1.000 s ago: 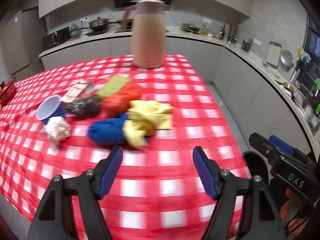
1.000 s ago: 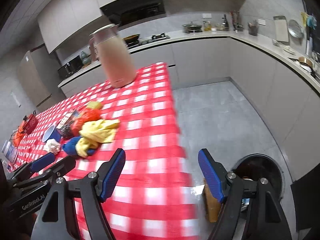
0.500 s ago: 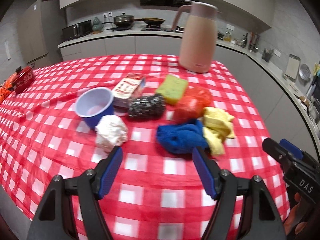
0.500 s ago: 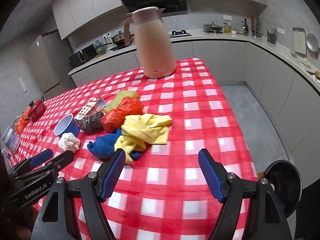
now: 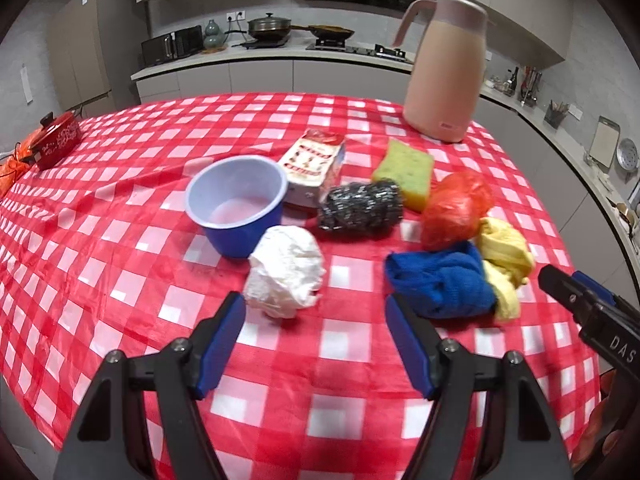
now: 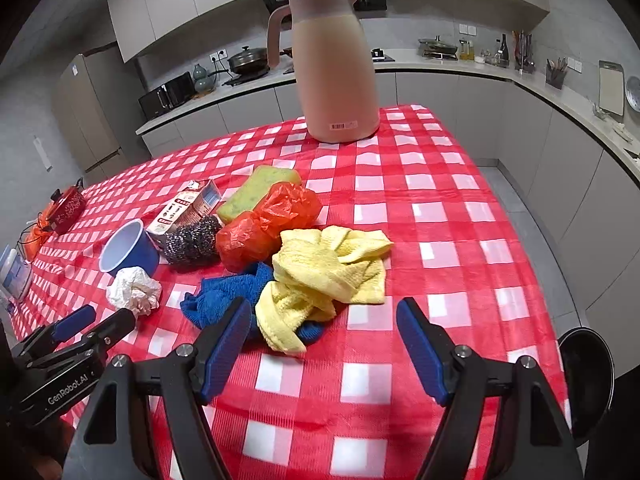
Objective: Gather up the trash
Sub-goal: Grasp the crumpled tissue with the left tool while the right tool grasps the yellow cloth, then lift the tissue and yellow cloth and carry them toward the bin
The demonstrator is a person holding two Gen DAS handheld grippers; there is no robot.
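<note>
A pile of litter lies on the red checked tablecloth (image 5: pixel 120 240). It holds a crumpled white tissue (image 5: pixel 285 276), a blue cup (image 5: pixel 238 210), a small carton (image 5: pixel 314 164), a steel wool pad (image 5: pixel 362 210), a green sponge (image 5: pixel 404 172), a red plastic bag (image 5: pixel 456 210), a blue cloth (image 5: pixel 440 280) and a yellow cloth (image 6: pixel 332 268). My left gripper (image 5: pixel 315 308) is open just short of the tissue, with nothing between its fingers. My right gripper (image 6: pixel 322 312) is open and empty just short of the yellow and blue cloths.
A tall pink jug (image 6: pixel 334 68) stands at the table's far side. A red box (image 5: pixel 58 140) sits at the far left. A black round bin (image 6: pixel 584 376) stands on the floor past the table's right edge. Kitchen counters run behind.
Both views have swung left and come closer to the pile. The left gripper now faces the tissue. The right gripper now faces the cloths instead of the table edge and floor.
</note>
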